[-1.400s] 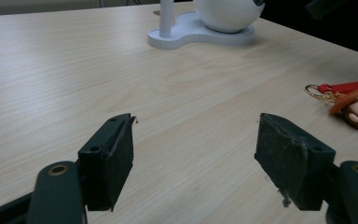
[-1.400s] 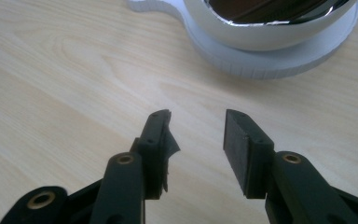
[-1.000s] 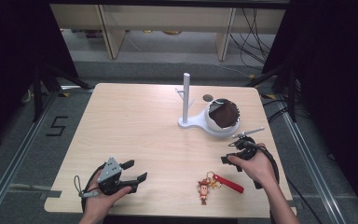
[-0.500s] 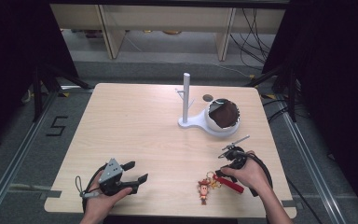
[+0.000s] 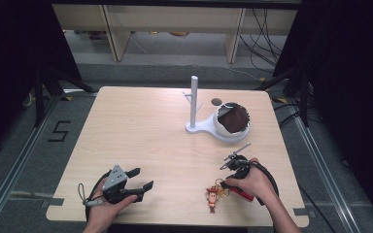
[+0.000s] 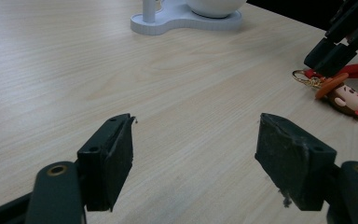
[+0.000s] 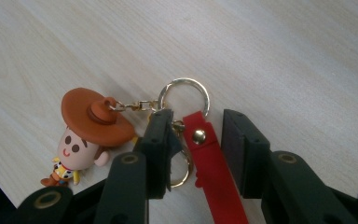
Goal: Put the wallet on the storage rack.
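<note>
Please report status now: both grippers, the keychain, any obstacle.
Left gripper open, resting on table. Right gripper jaws just opening, straddling keychain red strap, not pressing. No obstacle.

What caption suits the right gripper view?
Right gripper fingers straddle the keychain's red strap, not yet gripping, beside the cowboy figure.

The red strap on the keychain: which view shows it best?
The right gripper view: the red strap lies large and sharp between the right gripper and its open jaws, snap stud visible. The high view shows a small red sliver beside the hand; the left gripper view shows a red bit beyond the figure.
</note>
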Available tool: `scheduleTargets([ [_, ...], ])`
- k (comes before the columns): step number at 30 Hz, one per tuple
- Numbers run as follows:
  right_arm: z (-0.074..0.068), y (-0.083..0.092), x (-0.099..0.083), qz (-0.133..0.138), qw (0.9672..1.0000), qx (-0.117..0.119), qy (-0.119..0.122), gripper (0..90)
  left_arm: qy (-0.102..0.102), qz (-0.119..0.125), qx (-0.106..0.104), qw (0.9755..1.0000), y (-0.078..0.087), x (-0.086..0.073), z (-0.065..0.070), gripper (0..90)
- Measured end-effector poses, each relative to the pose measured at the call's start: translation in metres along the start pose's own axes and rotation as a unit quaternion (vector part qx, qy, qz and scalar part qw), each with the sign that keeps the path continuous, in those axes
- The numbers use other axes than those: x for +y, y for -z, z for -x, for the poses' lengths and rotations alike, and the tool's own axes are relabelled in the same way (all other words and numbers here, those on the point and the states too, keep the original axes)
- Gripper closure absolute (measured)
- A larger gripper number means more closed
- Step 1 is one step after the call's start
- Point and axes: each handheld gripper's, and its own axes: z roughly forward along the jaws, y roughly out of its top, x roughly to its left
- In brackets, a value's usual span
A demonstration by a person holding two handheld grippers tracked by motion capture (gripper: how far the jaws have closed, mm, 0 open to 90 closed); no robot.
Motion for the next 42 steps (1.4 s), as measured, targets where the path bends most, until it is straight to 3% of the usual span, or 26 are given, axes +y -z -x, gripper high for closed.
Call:
scheduleTargets([
  [6,0.001,0.001,0.002,0.000,1.0000,0.006,-0.007,63.5,0.003,0.003,-0.004,1.0000,-0.001,-0.001,-0.001,26.4],
  [8,0.003,0.001,0.003,0.003,1.0000,0.004,0.002,63.9,0.004,0.003,-0.004,1.0000,-0.001,-0.001,-0.001,26.4],
  [12,0.002,0.000,0.003,-0.013,0.9999,-0.002,-0.008,65.4,0.004,0.002,-0.004,1.0000,-0.001,-0.001,0.000,26.4],
  [13,0.003,-0.002,0.002,-0.016,0.9998,-0.006,0.005,65.8,0.003,0.002,-0.004,1.0000,-0.001,-0.001,-0.001,26.4],
  [16,0.002,-0.003,0.002,-0.020,0.9998,-0.008,0.005,66.7,0.004,0.002,-0.003,1.0000,-0.001,-0.001,-0.001,26.3],
  [19,-0.002,-0.003,0.003,-0.029,0.9989,-0.019,0.031,66.7,0.004,0.002,-0.003,1.0000,-0.001,-0.002,-0.001,26.3],
  [22,-0.007,-0.003,0.003,-0.036,0.9983,-0.027,0.036,66.5,0.003,0.002,-0.004,1.0000,0.000,-0.002,-0.001,26.3],
  [24,-0.009,-0.004,0.003,-0.036,0.9966,-0.040,0.062,66.3,0.002,0.002,-0.004,1.0000,0.000,-0.002,-0.001,26.3],
  [26,-0.011,-0.004,0.003,-0.041,0.9963,-0.045,0.061,66.5,0.002,0.002,-0.003,1.0000,0.000,-0.002,-0.002,26.3],
  [27,-0.012,-0.005,0.004,-0.041,0.9943,-0.055,0.082,68.4,0.002,0.002,-0.003,1.0000,0.000,-0.002,-0.002,26.3],
  [30,-0.012,-0.005,0.005,-0.053,0.9902,-0.072,0.108,70.6,0.001,-0.002,0.001,1.0000,0.000,-0.002,-0.002,26.3],
  [36,-0.013,-0.006,0.012,-0.084,0.9872,-0.066,0.118,71.3,0.002,0.002,-0.003,1.0000,0.000,-0.003,-0.002,26.3],
  [37,-0.012,-0.008,0.017,-0.105,0.9826,-0.070,0.136,71.2,0.005,0.000,0.002,1.0000,0.001,-0.002,-0.002,26.3],
  [38,-0.012,-0.008,0.017,-0.105,0.9826,-0.070,0.136,71.2,0.005,0.000,0.002,1.0000,0.001,-0.002,-0.002,26.3],
  [39,-0.014,-0.009,0.021,-0.127,0.9793,-0.070,0.141,71.4,0.005,0.001,0.002,1.0000,0.001,-0.002,-0.002,26.3],
  [41,-0.014,-0.009,0.023,-0.138,0.9781,-0.073,0.138,71.5,0.004,-0.001,0.002,1.0000,0.002,-0.003,-0.003,26.3],
  [42,-0.015,-0.010,0.024,-0.140,0.9785,-0.064,0.138,71.7,0.005,0.001,0.000,1.0000,0.001,-0.003,-0.003,26.3],
])
